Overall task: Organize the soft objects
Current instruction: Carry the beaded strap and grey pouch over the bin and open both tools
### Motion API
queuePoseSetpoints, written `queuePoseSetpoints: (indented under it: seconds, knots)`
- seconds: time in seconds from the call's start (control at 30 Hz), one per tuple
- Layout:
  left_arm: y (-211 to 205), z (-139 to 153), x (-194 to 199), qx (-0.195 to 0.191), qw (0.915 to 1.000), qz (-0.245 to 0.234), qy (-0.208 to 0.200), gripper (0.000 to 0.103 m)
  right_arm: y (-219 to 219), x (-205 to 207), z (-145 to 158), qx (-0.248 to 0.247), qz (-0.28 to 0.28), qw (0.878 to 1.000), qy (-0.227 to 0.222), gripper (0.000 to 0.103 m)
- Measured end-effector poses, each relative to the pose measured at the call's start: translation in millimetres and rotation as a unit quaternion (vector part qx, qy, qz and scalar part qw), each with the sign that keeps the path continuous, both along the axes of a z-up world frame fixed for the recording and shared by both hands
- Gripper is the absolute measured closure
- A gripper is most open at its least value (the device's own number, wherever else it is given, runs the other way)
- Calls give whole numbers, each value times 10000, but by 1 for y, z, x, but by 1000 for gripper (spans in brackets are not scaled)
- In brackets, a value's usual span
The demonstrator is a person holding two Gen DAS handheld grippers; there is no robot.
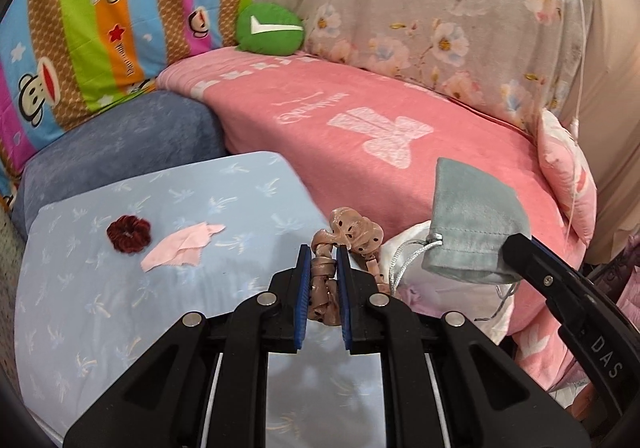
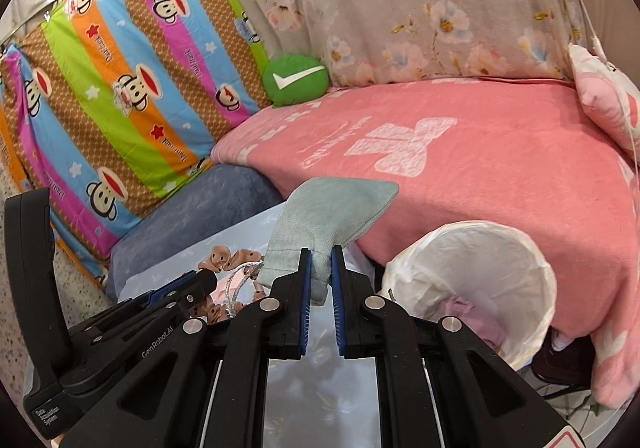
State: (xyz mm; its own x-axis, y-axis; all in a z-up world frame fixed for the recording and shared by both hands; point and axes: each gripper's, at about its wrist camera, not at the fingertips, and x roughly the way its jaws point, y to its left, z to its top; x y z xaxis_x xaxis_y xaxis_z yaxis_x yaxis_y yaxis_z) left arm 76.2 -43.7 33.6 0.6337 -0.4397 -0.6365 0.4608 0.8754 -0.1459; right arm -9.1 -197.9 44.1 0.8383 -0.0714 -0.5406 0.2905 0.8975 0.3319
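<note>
A: Going left to right in the left wrist view, what's there?

B: On the pale blue sheet (image 1: 120,288), at about nine o'clock, a dark red scrunchie (image 1: 129,233), and just beside it a pink cloth (image 1: 182,248). Both lie loose, apart from either tool. At centre the left gripper (image 1: 324,260) has its jaws pressed in on a tan beaded toy (image 1: 344,232). At three o'clock the grey pouch (image 1: 472,219) hangs from the right gripper (image 1: 516,244), with its silver cord dangling.

A: And that gripper's jaws?

B: In its own view the right gripper (image 2: 321,264) pinches the pouch (image 2: 332,207) by its hemmed mouth, blue pads tight on the fabric.

A: How far along would you say?

B: Early to middle, I'd judge. Two items are held off the sheet, neither put away. The scrunchie and cloth are untouched. If the toy is meant for the pouch, that is not yet done.

A: What does one view give that the other doesn't?

B: The right view shows the white-lined bin (image 2: 480,268) at four o'clock with its mouth open and something pale pink inside; the left view shows only a sliver of white plastic behind the pouch. The left view alone shows the scrunchie and cloth. Both show the green cushion (image 2: 296,79) at the back, around twelve o'clock, on the pink blanket (image 2: 480,151).
</note>
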Motion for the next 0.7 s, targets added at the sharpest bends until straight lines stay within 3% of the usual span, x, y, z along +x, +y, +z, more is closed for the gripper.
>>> queuePoseSetpoints:
  seconds: [0.7]
  knots:
    - [-76, 11, -32, -79, 9952, -973, -82, 89, -76, -53, 7, 110, -761, 9969, -186, 93]
